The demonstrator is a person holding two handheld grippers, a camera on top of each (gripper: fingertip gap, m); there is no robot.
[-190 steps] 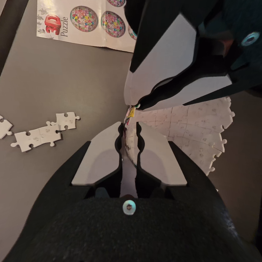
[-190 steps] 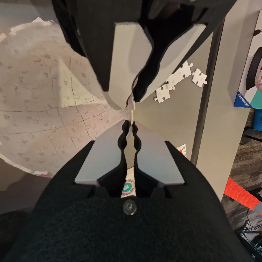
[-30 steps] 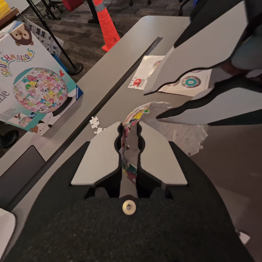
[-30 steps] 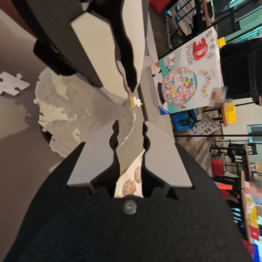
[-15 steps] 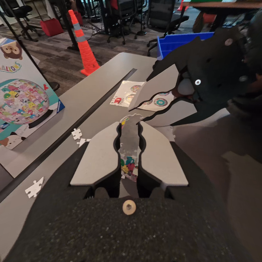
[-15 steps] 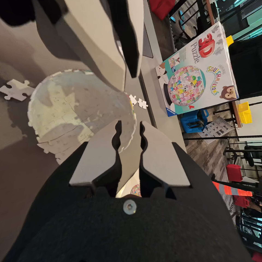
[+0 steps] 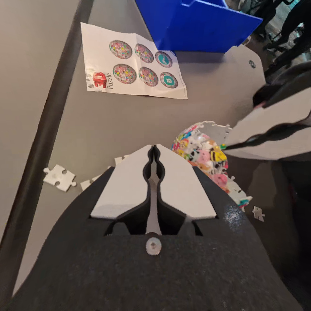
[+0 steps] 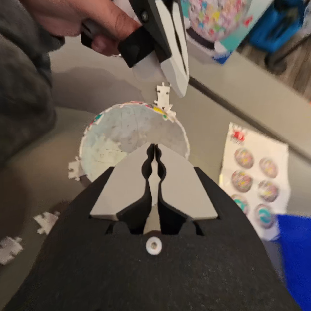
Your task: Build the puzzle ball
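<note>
Grey bench (image 7: 117,117) carries the half-built puzzle ball (image 7: 202,154), a bowl-shaped shell resting with its bright cartoon-printed outside toward the left wrist camera and its pale inside toward the right one.

The left claw (image 7: 154,148) is pressed together with nothing between its fingers. It hangs over the bench just beside the shell, on the far side from the right claw. In the right wrist view a hand (image 8: 101,21) in a grey sleeve (image 8: 21,84) grips its handle and tilts it steeply down, tips poised above the shell's far rim. A white puzzle piece (image 8: 163,96) lies just beyond that rim, near those tips.

The right claw (image 8: 154,145) is also pressed together. It comes in low, and its tips meet the shell's near edge; whether they nip the rim cannot be told.

More loose pieces (image 7: 58,180) lie face down near the shell. Farther beyond it are a folded instruction sheet (image 7: 134,67) and, past that, a blue bin (image 7: 193,25). The puzzle box (image 8: 218,21) stands blurred behind the left claw.
</note>
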